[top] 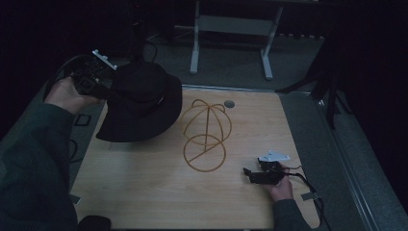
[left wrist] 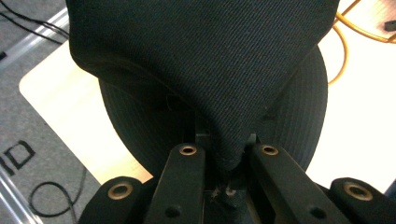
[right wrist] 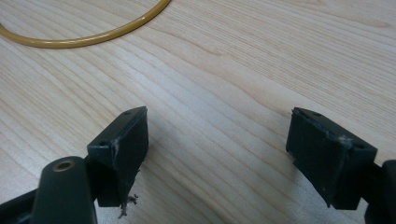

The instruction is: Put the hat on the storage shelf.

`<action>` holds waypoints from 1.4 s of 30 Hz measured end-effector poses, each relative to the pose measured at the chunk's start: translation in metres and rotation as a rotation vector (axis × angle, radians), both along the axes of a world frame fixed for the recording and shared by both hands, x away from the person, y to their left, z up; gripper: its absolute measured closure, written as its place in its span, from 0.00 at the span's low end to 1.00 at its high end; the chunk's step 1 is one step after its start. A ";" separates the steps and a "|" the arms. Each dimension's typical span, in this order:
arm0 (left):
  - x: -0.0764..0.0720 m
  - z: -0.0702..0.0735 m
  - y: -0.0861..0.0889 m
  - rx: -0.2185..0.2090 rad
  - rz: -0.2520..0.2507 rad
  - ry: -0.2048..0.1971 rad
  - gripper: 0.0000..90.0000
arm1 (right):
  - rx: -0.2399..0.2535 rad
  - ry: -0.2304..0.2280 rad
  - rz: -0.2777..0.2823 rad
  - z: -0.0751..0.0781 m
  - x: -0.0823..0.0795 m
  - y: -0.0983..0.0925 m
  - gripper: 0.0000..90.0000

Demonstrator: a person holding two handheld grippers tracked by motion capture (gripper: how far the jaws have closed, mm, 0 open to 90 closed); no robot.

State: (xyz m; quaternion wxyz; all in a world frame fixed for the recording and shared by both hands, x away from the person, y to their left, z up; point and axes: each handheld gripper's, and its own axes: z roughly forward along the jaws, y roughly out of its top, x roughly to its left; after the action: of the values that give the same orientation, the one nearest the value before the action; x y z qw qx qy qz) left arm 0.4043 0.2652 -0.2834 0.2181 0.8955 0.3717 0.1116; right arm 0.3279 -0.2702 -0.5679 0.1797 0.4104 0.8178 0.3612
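Note:
A black brimmed hat [top: 142,98] hangs tilted above the table's far left corner. My left gripper [top: 103,82] is shut on its brim, and in the left gripper view the dark fabric [left wrist: 210,70] is pinched between the jaws of my left gripper [left wrist: 227,156]. A yellow wire hat stand [top: 206,132] stands on the middle of the wooden table [top: 144,192], just right of the hat. My right gripper [top: 251,175] rests low at the front right, and in its own view my right gripper [right wrist: 217,144] is open over bare wood, with part of the stand's yellow ring [right wrist: 84,39] beyond.
A round grommet [top: 229,104] sits near the table's far edge. Grey carpet [top: 312,130] surrounds the table, with a metal desk frame [top: 231,29] behind and a dark stand leg [top: 327,96] at the right. Cables [left wrist: 51,198] lie on the floor at the left.

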 end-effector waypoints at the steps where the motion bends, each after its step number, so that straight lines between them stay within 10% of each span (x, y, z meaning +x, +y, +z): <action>1: -0.001 0.001 -0.001 0.001 0.000 -0.007 0.97 | 0.001 0.000 -0.001 0.000 0.000 0.000 0.23; 42: -0.010 0.037 -0.011 -0.140 -0.110 -0.050 0.97 | 0.000 -0.001 0.000 0.000 0.000 0.000 0.23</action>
State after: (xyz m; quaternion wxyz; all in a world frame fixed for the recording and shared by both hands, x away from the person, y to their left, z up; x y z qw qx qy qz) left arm 0.3947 0.2544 -0.2465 0.2952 0.8939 0.3234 0.0958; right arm 0.3279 -0.2702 -0.5679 0.1801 0.4101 0.8179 0.3613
